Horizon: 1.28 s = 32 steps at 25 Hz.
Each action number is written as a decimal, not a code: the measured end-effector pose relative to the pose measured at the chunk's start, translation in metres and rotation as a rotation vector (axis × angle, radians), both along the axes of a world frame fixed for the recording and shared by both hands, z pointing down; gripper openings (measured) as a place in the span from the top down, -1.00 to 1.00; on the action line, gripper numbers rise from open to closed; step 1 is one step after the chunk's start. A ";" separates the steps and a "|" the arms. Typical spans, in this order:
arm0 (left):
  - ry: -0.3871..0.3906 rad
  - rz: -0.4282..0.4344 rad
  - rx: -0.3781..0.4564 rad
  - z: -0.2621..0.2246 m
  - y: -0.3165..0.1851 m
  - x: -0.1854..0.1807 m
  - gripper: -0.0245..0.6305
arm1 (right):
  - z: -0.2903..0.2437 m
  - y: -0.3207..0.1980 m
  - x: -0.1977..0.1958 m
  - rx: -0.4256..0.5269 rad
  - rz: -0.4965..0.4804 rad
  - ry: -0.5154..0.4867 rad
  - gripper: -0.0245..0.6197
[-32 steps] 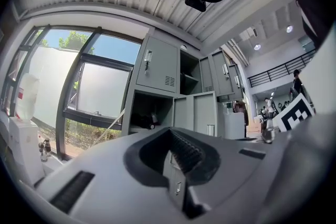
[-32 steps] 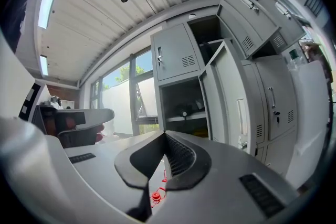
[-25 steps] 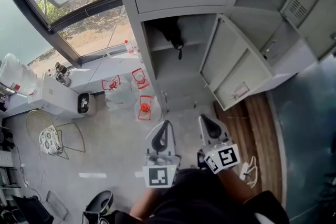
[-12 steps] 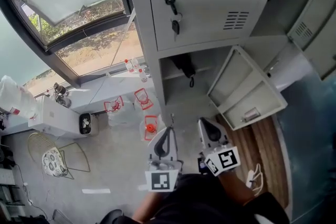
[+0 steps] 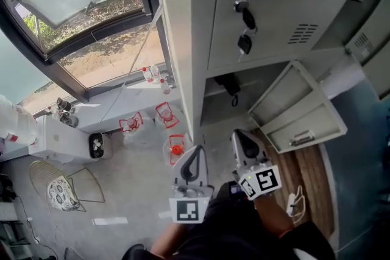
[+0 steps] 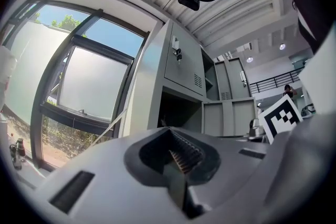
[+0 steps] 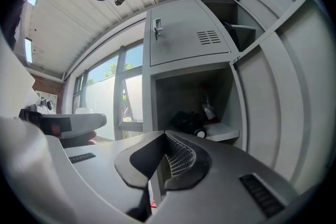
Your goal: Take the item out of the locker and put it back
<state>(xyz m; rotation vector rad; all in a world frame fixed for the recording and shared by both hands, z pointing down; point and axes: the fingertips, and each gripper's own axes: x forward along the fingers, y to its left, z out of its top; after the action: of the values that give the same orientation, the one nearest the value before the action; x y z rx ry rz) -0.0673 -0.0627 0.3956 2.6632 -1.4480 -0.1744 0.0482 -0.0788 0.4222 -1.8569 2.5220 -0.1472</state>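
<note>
The grey locker (image 5: 201,15) stands in front of me, its lower compartment (image 5: 228,94) open and its door (image 5: 298,109) swung out to the right. A black item (image 5: 229,84) lies on the shelf inside; in the right gripper view the same black item (image 7: 188,122) sits beside a small pale object (image 7: 209,111). My left gripper (image 5: 194,152) and right gripper (image 5: 239,138) are held side by side short of the opening, both pointing at it. Both are shut with nothing between the jaws. In their own views the left gripper (image 6: 169,132) and right gripper (image 7: 163,136) show their jaws closed together.
Keys (image 5: 245,42) hang from the closed door above the open compartment. More lockers with open doors stand at the right (image 5: 365,39). To the left are a large window (image 5: 79,3), red-framed water bottles (image 5: 175,146) on the floor, a white cabinet (image 5: 61,140) and a wire chair (image 5: 58,192).
Both grippers and my head have moved closer to the locker. The upper door with the keys now fills more of the head view. The jaws have stayed shut.
</note>
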 end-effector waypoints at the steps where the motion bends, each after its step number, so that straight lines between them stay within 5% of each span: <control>1: 0.007 -0.001 -0.004 0.000 -0.001 -0.001 0.95 | 0.000 -0.002 0.000 -0.001 0.001 0.002 0.94; 17: 0.008 -0.149 -0.001 -0.007 -0.037 0.002 0.95 | -0.025 -0.070 0.016 0.056 -0.081 0.024 0.94; 32: 0.011 -0.269 -0.003 -0.010 -0.064 0.007 0.95 | -0.015 -0.145 0.027 -0.015 -0.144 0.086 0.25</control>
<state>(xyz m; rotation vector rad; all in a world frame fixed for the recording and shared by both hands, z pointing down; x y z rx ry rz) -0.0602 -0.1265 0.3853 2.4504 -1.7959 -0.2069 0.0748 -0.2234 0.4069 -1.7217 2.7198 -0.0892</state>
